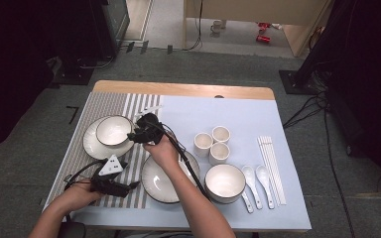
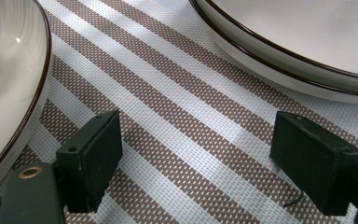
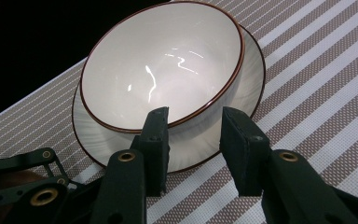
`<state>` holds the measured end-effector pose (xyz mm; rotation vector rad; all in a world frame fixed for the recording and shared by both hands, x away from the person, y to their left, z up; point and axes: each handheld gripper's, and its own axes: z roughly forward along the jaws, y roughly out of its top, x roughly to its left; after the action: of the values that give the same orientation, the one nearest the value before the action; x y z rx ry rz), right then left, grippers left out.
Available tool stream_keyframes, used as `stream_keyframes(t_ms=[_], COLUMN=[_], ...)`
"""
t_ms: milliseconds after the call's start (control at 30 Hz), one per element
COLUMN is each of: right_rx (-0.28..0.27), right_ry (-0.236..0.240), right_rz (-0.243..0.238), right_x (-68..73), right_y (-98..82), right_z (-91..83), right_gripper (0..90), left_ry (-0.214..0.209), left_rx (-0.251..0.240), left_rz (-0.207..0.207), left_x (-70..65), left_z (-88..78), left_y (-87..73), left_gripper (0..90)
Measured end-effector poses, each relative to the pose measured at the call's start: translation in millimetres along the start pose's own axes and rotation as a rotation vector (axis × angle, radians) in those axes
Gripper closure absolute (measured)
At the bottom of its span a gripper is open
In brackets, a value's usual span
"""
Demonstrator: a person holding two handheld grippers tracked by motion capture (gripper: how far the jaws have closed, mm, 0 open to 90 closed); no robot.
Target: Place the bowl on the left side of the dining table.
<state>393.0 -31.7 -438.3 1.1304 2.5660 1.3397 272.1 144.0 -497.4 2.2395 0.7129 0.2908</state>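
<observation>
The table carries a pale blue cloth on the right and a striped placemat on the left. On the placemat sits a white plate with a dark rim, and on that plate stands the white bowl, upright and centred, its thin brown rim showing clearly in the right gripper view. A second plate lies nearer the person, partly under the right forearm, and a second bowl stands on the blue cloth beside two spoons, chopsticks and three cups.

The right gripper is at the bowl's near edge. Its jaws stand partly apart, and the near rim runs behind the gap between them; the pads do not appear to press on it. The left gripper rests low over the placemat between the two plates, its jaws wide with nothing between them.

The bowl looks like glazed ceramic: stiff, fairly heavy for its size, slick and liable to chip. The rim is probably the best hold, one pad inside the wall and one outside, pinched firmly and lifted straight so it does not drag the plate beneath.
</observation>
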Motion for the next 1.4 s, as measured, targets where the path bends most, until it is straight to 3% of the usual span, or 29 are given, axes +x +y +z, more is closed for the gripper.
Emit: stream_keyframes(t_ms=[467,933,1100,1400], right_rx=[-0.029,-0.018,-0.006,-0.015], right_ry=[-0.004,-0.019,-0.02,-0.04], right_rz=[-0.006,-0.018,-0.005,-0.043], right_x=[2.9,4.7,3.5,11.4], right_y=[0.9,5.9,6.7,8.5], right_z=[7.4,13.0,8.6,-8.5], right_gripper=[59.2,54.8,52.5,49.8], left_ry=[0.001,0.001,0.0,0.002], left_rx=[0.001,0.0,0.0,-0.003], left_rz=[0.001,0.0,0.0,-0.002], left_x=[0.0,-0.1,-0.1,-0.2], left_z=[-0.1,-0.1,0.0,0.2], left_y=[0.0,0.0,0.0,0.0], left_gripper=[16.6,16.6,16.6,16.6])
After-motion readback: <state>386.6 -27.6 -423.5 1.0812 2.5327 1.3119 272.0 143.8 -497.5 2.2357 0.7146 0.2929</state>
